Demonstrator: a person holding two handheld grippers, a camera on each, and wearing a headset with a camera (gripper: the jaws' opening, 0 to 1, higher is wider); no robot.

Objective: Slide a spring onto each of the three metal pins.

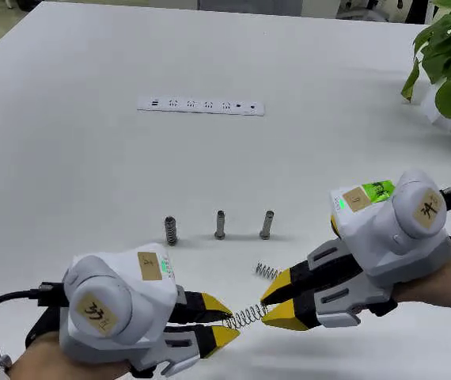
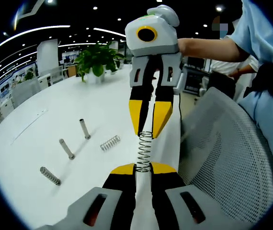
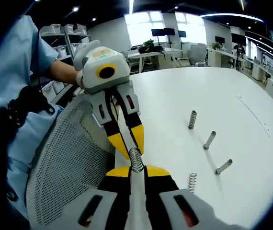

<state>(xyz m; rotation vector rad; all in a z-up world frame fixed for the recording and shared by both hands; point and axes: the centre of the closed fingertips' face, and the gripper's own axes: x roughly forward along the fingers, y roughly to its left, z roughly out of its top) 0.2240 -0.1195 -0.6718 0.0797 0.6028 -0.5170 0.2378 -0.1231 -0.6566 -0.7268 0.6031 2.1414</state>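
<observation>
- While the left gripper [image 1: 232, 321] and right gripper [image 1: 267, 311] meet tip to tip over the near part of the desk [image 1: 91, 158], one spring [image 1: 245, 317] spans the short gap between them, clear of the desktop.
- Left fingers [image 1: 210, 305] are pinched on the spring's left end; in the left gripper view the coil runs up from between them to the right gripper.
- Right fingers [image 1: 289, 281] look pressed onto the other end, though the fisheye makes that grip hard to judge.
- A loose spring [image 1: 267, 272] lies on the desk just beyond the fingertips.
- Farther back, three pins stand in a row: the left pin [image 1: 170, 230] wears a fitted spring [image 1: 170, 233], while the middle pin [image 1: 220, 225] and right pin [image 1: 267, 225] are bare.
- A power strip [image 1: 200, 105] lies well behind the pins.
- A plant [image 1: 447, 63] sits at the desk's far right corner.
</observation>
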